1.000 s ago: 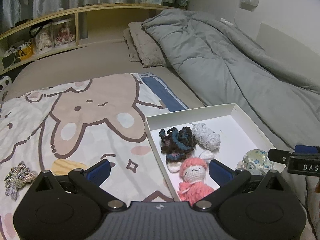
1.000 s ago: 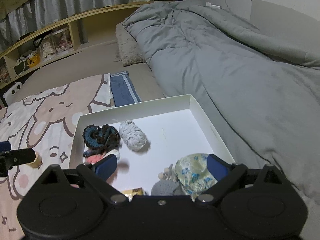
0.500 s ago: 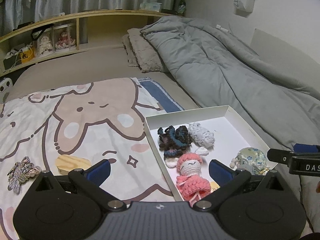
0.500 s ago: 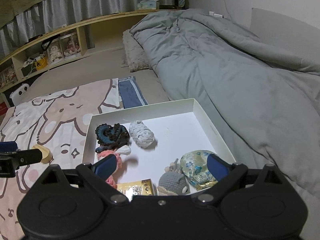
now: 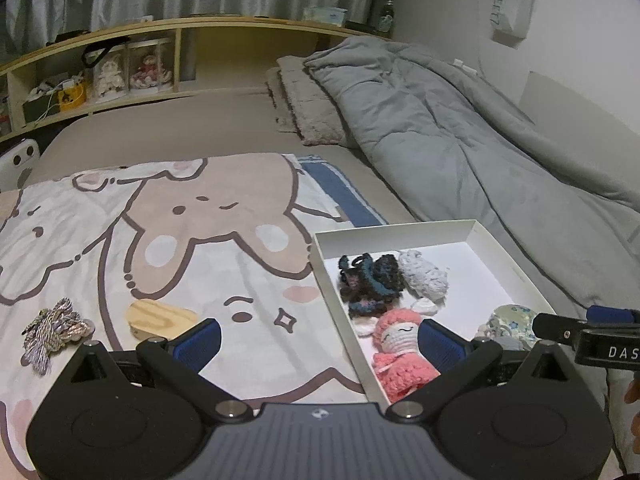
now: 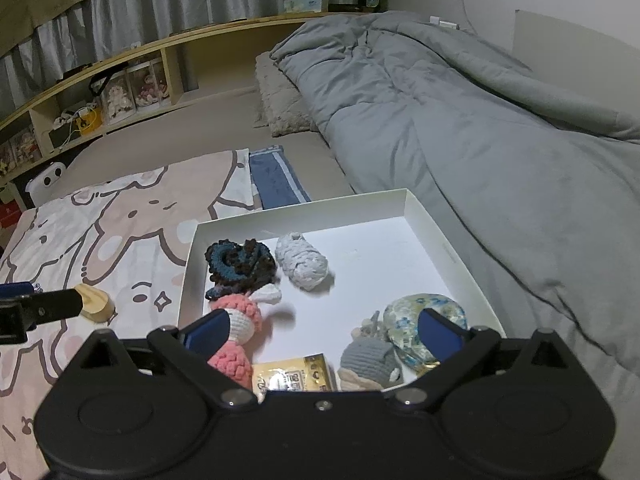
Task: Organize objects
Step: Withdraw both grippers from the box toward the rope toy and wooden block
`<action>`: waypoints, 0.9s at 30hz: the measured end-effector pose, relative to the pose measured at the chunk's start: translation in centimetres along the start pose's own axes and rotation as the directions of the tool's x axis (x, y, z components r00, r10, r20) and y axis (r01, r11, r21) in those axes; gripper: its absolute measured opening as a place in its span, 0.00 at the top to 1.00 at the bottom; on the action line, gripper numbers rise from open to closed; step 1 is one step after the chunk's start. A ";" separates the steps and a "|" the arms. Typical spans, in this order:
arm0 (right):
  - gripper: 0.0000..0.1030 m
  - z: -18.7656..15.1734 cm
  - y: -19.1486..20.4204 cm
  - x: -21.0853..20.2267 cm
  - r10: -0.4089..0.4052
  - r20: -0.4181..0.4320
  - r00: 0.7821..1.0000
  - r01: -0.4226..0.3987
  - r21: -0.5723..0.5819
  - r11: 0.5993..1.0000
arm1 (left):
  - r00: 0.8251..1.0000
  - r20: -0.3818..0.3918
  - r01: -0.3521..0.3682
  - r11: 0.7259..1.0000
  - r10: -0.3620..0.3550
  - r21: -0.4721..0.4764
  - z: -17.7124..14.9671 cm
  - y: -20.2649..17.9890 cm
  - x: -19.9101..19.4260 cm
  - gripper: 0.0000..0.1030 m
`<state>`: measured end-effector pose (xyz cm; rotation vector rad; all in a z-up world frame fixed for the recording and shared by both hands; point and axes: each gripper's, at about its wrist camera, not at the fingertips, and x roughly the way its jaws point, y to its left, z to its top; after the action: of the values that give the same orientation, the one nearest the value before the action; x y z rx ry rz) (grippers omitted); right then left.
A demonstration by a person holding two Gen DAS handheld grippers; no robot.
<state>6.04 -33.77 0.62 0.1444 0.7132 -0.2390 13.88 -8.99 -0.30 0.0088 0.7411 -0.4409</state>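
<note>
I am looking across a bed (image 5: 168,136) with a rumpled grey duvet (image 5: 460,152) along its far side and a cartoon-print blanket (image 5: 192,240) spread over the near part. A white box (image 6: 444,248) sits on the bed between blanket and duvet. Inside it lie a dark crocheted piece (image 6: 240,264), a pale grey knitted bundle (image 6: 304,262), a pink crocheted doll (image 6: 236,332), a floral pouch (image 6: 424,312), a small grey knitted figure (image 6: 370,360) and a gold packet (image 6: 294,374). Out on the blanket, a wooden block (image 5: 160,316) and a multicoloured yarn bundle (image 5: 54,330) lie apart from each other. My left gripper (image 5: 318,338) hangs over the box's near-left edge, fingers spread wide with nothing gripped. My right gripper (image 6: 324,328) hovers above the box, its fingers still opening, clasping nothing, the doll and pouch lying loose beneath them.
</note>
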 end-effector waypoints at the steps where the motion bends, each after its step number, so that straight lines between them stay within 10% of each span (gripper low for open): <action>1: 0.01 0.0 0.1 0.1 0.002 0.001 1.000 -0.002 -0.001 1.000 | 1.000 0.000 -0.004 1.000 0.004 -0.002 0.0 0.2 0.0 0.00; 16: 0.00 2.0 5.1 2.0 0.104 0.063 0.993 -0.102 -0.043 0.994 | 0.987 0.020 -0.152 0.978 0.157 -0.143 0.6 6.9 -0.5 0.00; 27: 0.00 3.2 10.9 3.8 0.216 0.052 0.975 -0.210 -0.100 0.973 | 0.954 0.019 -0.282 0.913 0.300 -0.295 1.2 12.9 -1.2 0.00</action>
<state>13.75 -24.64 1.03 0.1222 0.6396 -0.0047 18.96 3.03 -0.53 -0.1672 0.7218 -0.0438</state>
